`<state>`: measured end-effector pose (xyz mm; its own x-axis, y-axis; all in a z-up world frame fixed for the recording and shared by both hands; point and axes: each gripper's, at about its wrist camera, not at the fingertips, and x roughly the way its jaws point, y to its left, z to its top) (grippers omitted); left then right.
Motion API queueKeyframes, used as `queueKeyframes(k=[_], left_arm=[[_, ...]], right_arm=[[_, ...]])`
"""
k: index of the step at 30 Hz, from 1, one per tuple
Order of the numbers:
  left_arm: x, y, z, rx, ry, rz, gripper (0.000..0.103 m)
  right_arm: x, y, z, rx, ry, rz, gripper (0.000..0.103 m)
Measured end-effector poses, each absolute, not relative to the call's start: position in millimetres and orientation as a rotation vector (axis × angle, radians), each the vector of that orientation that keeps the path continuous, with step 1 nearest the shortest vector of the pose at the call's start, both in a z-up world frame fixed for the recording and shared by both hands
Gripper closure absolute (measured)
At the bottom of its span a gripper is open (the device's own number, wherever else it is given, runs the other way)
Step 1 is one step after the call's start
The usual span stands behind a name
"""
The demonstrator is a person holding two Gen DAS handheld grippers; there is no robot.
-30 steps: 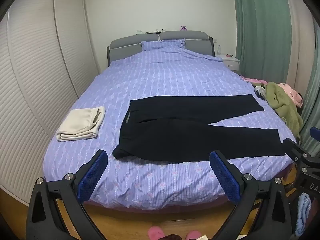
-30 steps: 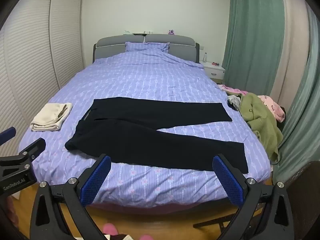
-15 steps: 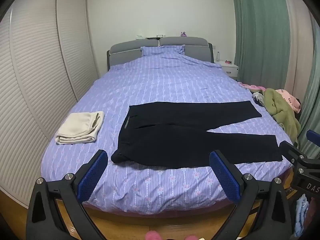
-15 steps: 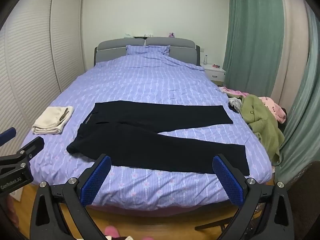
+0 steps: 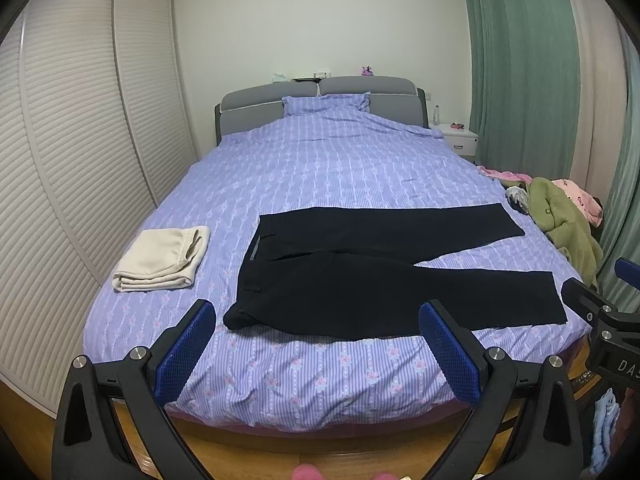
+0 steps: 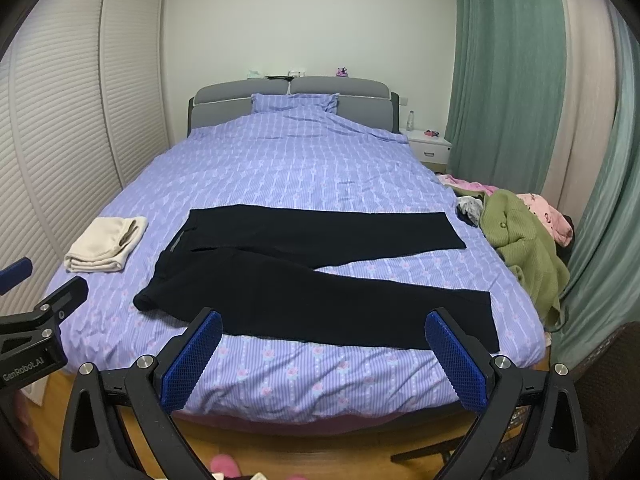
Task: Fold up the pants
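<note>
Black pants (image 5: 360, 276) lie flat on the purple bed (image 5: 320, 168), waistband to the left, both legs spread apart toward the right; they also show in the right wrist view (image 6: 312, 280). My left gripper (image 5: 316, 344) is open and empty, held off the foot of the bed, short of the pants. My right gripper (image 6: 324, 352) is open and empty too, also short of the bed's foot edge. The right gripper's body shows at the right edge of the left wrist view (image 5: 608, 328); the left gripper's body shows at the left edge of the right wrist view (image 6: 36, 328).
A folded cream garment (image 5: 164, 260) lies left of the pants. A pile of green and pink clothes (image 5: 560, 220) sits at the bed's right edge. Louvred wardrobe doors (image 5: 80, 160) stand on the left, green curtains (image 5: 520, 80) on the right, a white nightstand (image 5: 460, 140) at the back.
Both grippers have drawn back and up from the bed, so the pants look smaller and farther. The pants have not moved. Both grippers stay open.
</note>
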<state>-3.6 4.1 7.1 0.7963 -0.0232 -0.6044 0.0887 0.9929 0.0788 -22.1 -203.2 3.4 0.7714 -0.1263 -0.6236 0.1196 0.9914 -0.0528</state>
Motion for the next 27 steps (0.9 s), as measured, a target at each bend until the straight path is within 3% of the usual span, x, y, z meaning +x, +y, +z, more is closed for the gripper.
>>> queueKeyframes(k=[27], left_arm=[[-2.3, 7.1, 9.5, 0.094, 0.635, -0.053, 0.0]], right_arm=[[-23.4, -203.8, 4.9, -0.006, 0.674, -0.133, 0.0]])
